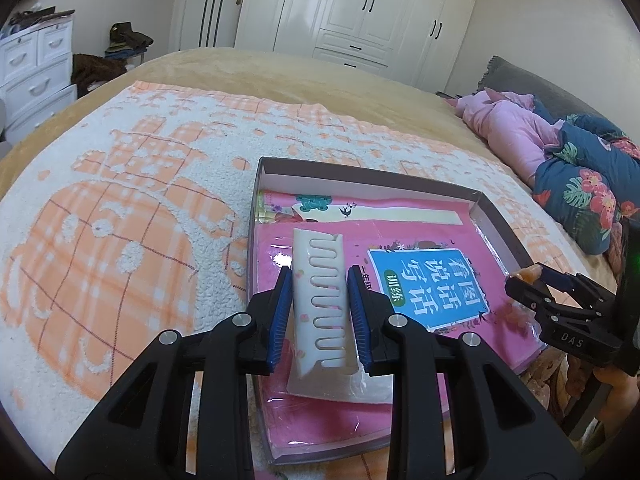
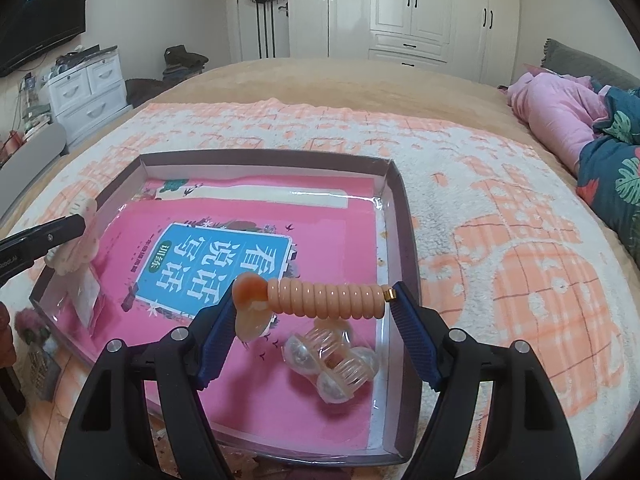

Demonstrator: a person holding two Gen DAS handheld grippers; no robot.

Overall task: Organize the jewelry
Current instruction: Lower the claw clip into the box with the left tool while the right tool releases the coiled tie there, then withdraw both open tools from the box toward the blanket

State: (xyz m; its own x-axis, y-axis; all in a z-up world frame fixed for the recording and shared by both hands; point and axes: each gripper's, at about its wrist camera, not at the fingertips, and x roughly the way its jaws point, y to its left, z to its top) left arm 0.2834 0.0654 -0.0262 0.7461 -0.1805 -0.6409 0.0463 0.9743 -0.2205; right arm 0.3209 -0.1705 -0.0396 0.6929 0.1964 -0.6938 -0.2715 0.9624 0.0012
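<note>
A shallow box (image 1: 362,172) with a pink book (image 1: 424,276) in it lies on the bed; it also shows in the right wrist view (image 2: 404,232). My left gripper (image 1: 320,304) is shut on a white comb-shaped hair clip (image 1: 320,296) held above the box's left side. My right gripper (image 2: 316,316) is shut on a peach spiral hair tie (image 2: 328,298) with a flower end, held above the box. A clear hair claw (image 2: 334,362) lies on the book below it. The right gripper also shows in the left wrist view (image 1: 532,280).
An orange-and-white towel (image 1: 120,208) covers the tan bed. Pink and floral bedding (image 1: 560,152) is piled at the right. White drawers (image 1: 32,68) stand at the left and wardrobes (image 1: 360,8) at the back.
</note>
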